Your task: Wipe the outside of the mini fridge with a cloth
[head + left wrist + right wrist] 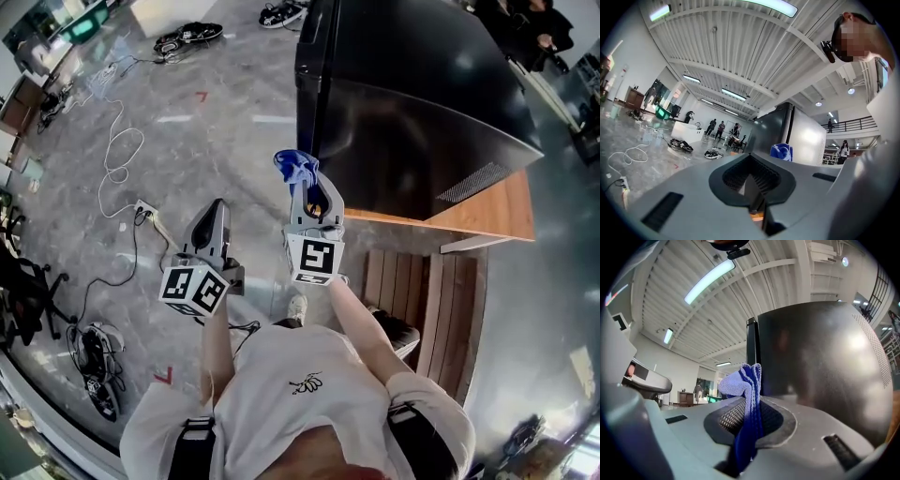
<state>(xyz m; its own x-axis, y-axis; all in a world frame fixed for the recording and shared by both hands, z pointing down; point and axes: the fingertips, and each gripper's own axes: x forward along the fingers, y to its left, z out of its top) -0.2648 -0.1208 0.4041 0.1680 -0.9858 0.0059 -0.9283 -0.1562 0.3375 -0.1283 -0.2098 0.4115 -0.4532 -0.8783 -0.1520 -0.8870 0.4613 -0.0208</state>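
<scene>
My right gripper (305, 187) is held out ahead on an outstretched forearm (361, 323). Its fingers are clamped on the blue cloth (295, 167), which sticks up just beside the front corner of the black mini fridge (412, 94) on its wooden surface (497, 214). My left gripper (216, 211) sits further left over the floor (216, 122), fingers closed on nothing.

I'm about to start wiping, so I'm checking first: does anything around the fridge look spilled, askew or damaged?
Nothing stands out. The mini fridge stands upright on its wooden platform, with no spill or dent showing. The right gripper is shut on the bunched blue cloth. Loose cables lie on the floor, apart from it.
</scene>
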